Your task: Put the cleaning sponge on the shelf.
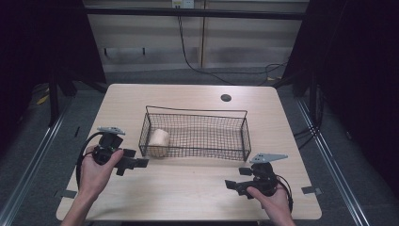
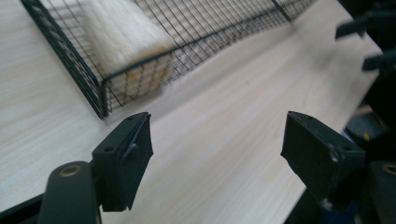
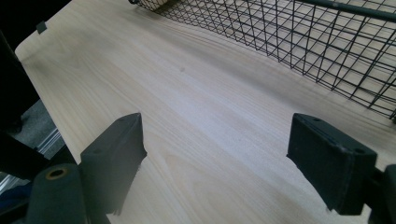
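Note:
A black wire basket point(image 1: 195, 133) stands in the middle of the light wooden table point(image 1: 188, 193). A pale, soft-looking roll point(image 1: 159, 140) lies in the basket's left end, and in the left gripper view the roll point(image 2: 121, 32) sits blurred behind the mesh. My left gripper point(image 1: 135, 165) hovers just off the basket's near left corner point(image 2: 100, 93), pointing right, open with nothing between its jaws point(image 2: 217, 149). My right gripper point(image 1: 236, 178) rests near the front right of the table, pointing left, open over bare wood point(image 3: 217, 158), with the basket's mesh wall point(image 3: 299, 42) beyond it.
A dark round grommet point(image 1: 226, 98) sits in the tabletop behind the basket. Cables point(image 1: 197, 66) hang along the back wall. Dark floor and metal rails point(image 1: 329, 155) flank the table. The other gripper's jaws point(image 2: 369, 42) appear far off in the left gripper view.

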A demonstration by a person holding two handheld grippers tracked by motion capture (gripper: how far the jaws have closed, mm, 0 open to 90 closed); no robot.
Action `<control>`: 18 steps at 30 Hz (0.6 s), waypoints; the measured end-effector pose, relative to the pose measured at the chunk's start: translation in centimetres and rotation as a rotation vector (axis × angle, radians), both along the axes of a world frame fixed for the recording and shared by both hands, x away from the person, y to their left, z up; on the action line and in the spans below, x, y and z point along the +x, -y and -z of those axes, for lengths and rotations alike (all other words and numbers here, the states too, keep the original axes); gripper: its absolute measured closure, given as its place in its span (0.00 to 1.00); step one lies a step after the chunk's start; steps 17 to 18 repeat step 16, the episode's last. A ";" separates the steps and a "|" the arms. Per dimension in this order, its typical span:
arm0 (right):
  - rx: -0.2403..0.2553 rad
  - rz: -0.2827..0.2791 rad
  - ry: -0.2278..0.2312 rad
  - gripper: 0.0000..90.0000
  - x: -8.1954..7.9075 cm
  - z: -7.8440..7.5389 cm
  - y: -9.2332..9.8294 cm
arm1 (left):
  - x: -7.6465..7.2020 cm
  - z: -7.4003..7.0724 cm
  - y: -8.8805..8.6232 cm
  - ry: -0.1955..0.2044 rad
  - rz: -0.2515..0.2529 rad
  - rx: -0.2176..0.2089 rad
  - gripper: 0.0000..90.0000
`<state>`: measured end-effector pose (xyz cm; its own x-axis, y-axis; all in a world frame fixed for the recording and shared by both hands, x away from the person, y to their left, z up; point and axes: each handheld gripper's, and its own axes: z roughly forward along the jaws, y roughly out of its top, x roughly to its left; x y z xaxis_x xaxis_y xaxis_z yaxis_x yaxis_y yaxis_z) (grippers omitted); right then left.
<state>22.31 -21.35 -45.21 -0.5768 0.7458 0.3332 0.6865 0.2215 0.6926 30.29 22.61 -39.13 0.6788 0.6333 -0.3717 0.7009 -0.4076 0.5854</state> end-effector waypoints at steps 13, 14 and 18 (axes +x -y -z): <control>-0.026 0.028 0.000 0.21 0.0 0.4 -0.3 | -3.6 3.2 -2.6 0.025 -0.026 0.016 0.26; -0.040 0.032 -0.005 0.21 0.1 0.5 -0.3 | -3.8 3.5 -2.6 0.021 -0.027 0.020 0.26; -0.122 0.050 -0.013 0.21 0.5 1.0 -0.5 | -4.2 4.7 -2.7 0.027 -0.029 0.037 0.26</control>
